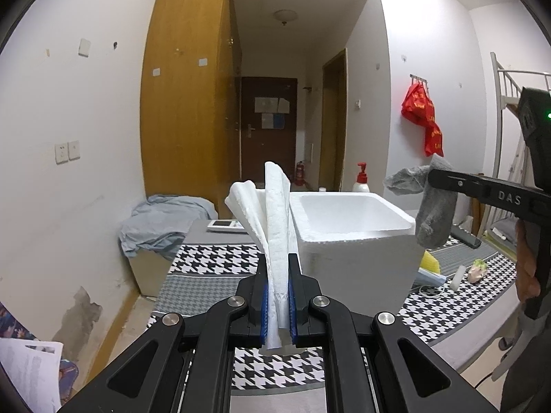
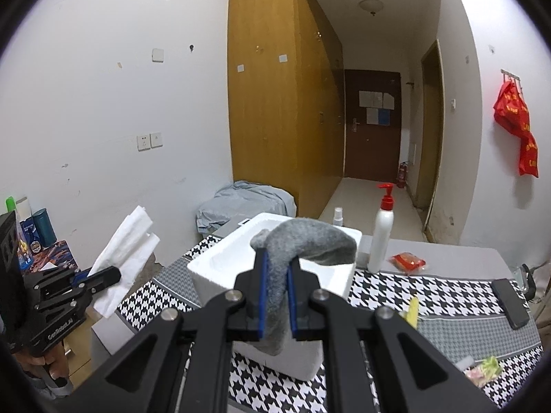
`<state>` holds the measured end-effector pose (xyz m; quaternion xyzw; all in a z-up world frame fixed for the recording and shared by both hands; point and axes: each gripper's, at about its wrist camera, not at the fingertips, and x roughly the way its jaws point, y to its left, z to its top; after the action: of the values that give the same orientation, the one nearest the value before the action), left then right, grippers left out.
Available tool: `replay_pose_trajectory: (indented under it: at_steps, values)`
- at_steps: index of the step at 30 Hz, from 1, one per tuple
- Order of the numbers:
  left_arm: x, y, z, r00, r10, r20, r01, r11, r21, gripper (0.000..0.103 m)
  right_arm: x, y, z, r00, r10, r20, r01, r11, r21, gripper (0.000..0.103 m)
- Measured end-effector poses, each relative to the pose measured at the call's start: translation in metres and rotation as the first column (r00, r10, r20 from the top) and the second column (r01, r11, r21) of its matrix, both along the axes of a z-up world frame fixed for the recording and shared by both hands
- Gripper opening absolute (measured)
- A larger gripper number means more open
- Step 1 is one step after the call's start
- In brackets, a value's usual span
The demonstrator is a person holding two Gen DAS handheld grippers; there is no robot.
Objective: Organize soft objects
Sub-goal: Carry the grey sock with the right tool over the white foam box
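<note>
My left gripper (image 1: 278, 265) is shut on a folded white paper towel (image 1: 272, 213), which sticks up between its blue pads; it is held left of a white foam box (image 1: 358, 241). It also shows at the left of the right wrist view (image 2: 115, 273), with the towel (image 2: 127, 247). My right gripper (image 2: 275, 258) is shut on a grey sock (image 2: 303, 244), held above the near side of the foam box (image 2: 213, 268). In the left wrist view the right gripper (image 1: 432, 175) holds the sock (image 1: 434, 213) at the box's right edge.
The box stands on a houndstooth-cloth table (image 2: 430, 292). On it are a white pump bottle with a red top (image 2: 382, 237), a red packet (image 2: 408, 261), a black phone (image 2: 511, 303), a yellow item (image 1: 430, 261) and small wrapped things (image 1: 477, 270). A blue-grey cloth (image 1: 162, 220) lies over a box behind.
</note>
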<state>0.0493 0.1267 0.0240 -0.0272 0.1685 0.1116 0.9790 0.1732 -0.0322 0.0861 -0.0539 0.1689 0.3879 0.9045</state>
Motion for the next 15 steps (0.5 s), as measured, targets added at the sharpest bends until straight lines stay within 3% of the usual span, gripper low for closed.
replay_pose_trajectory:
  at_steps: [15]
  values:
    - [0.002, 0.019, -0.007, 0.998, 0.060, -0.011, -0.060, 0.998, -0.020, 0.009, 0.033, 0.033, -0.004, 0.999, 0.024, -0.022, -0.024, 1.000, -0.014, 0.013]
